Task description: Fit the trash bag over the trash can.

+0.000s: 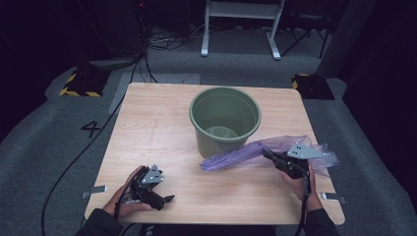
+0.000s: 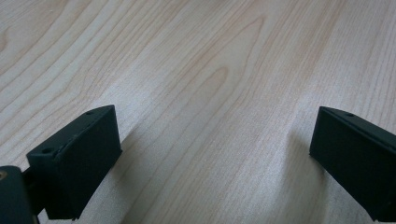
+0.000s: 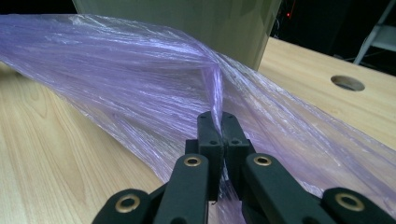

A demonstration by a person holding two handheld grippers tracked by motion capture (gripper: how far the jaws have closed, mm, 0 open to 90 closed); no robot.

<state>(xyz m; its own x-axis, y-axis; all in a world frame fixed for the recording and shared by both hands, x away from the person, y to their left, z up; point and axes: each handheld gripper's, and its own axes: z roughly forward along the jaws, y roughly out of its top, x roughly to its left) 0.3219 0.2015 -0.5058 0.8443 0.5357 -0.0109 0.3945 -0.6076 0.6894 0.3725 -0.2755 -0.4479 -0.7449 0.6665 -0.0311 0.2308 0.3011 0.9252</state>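
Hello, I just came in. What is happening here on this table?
A person sits at a wooden table with a gripper in each hand. The right gripper is shut on a thin purple plastic bag, which lies stretched beside a green bucket standing upright in the middle. The left gripper is open and holds nothing, low over bare wood near the person. The bucket looks empty.

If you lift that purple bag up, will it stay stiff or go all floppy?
Probably floppy: the purple bag is thin, see-through, creased film, puckering where the right gripper pinches it. It likely weighs little, and its glossy surface might slip.
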